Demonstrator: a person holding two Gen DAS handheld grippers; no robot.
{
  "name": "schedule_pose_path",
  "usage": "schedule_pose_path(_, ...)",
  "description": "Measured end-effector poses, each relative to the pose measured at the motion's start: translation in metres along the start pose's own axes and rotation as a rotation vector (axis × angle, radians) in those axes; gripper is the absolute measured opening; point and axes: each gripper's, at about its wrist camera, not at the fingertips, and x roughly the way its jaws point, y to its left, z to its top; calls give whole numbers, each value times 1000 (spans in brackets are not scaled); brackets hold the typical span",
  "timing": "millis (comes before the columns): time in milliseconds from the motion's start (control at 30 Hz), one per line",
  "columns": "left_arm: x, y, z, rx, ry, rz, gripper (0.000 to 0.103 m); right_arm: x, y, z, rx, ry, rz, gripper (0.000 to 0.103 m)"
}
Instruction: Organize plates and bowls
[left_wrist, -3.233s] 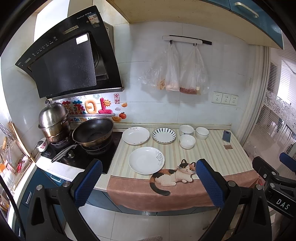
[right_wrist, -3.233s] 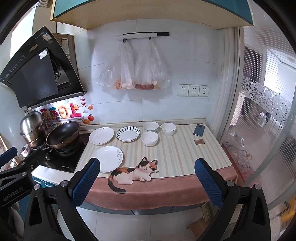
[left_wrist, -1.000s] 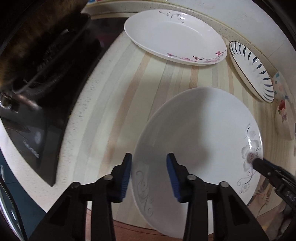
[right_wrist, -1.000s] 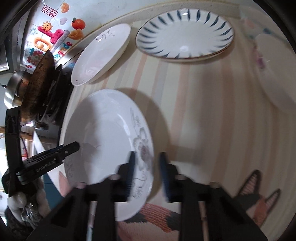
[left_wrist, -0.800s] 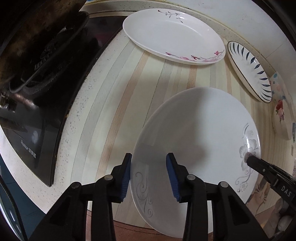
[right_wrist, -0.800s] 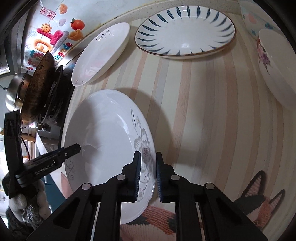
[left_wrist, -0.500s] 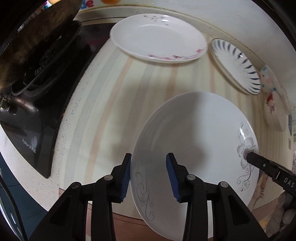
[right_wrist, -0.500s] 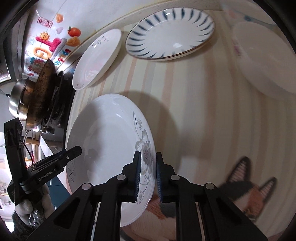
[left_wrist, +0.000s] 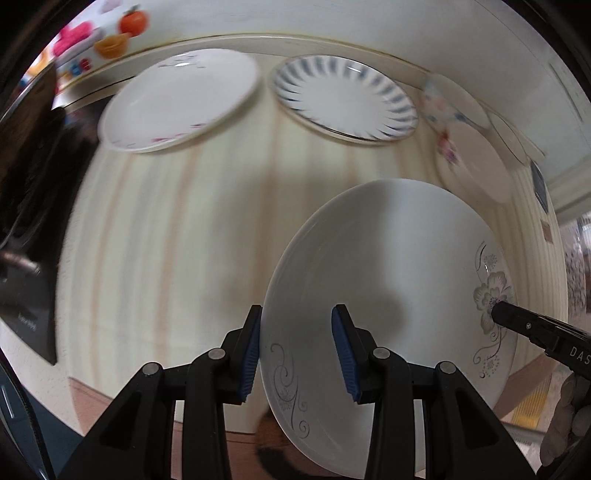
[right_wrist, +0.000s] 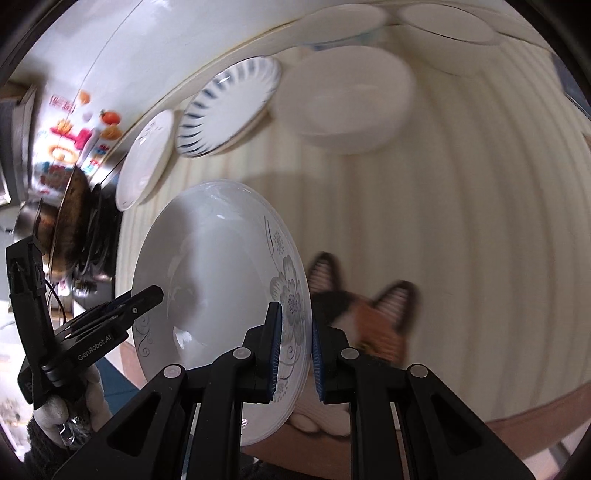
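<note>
A white plate with a grey flower print (left_wrist: 388, 302) hangs tilted above the striped counter cloth, held at opposite rims. My left gripper (left_wrist: 297, 350) is shut on its near-left rim with the scroll pattern. My right gripper (right_wrist: 295, 350) is shut on the flower-printed rim of the plate (right_wrist: 221, 280). Each view shows the other gripper's tip on the far rim. Toward the wall lie a white plate with a pink sprig (left_wrist: 177, 99) and a blue-striped plate (left_wrist: 343, 99). White bowls (left_wrist: 469, 158) stand to the right of them.
The black stove (left_wrist: 26, 295) and a dark wok (right_wrist: 70, 221) are at the counter's left end. A cat picture (right_wrist: 369, 317) is printed on the cloth's front edge. A large white bowl (right_wrist: 347, 99) stands beside the striped plate (right_wrist: 229, 103). A gloved hand (right_wrist: 55, 410) holds the left gripper.
Both grippers came in from open and away to shut on the flower plate's rims. Over the last second the plate has risen off the cloth and shifted right.
</note>
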Motion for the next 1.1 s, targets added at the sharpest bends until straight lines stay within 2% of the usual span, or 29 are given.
schedule_pose_path(267,27,-48,14,94,36,-3,35,-1,-47,-10,93,5,-40,17)
schedule_pose_path(767,57,-64,25,135,63,23,35,8,-51,-5,127,-1,-69,17)
schedule_pose_path(900,59,-72,25,155,48,30,35,15,-53,-6,138,24,-78,17)
schedule_pose_path(1000,54,-75,24,162,52,24,35,14,-57,-4,167,47,-51,17)
schedule_pose_path(1100,27,-67,27,123,9,11,35,-3,-58,0,190,52,-37,21)
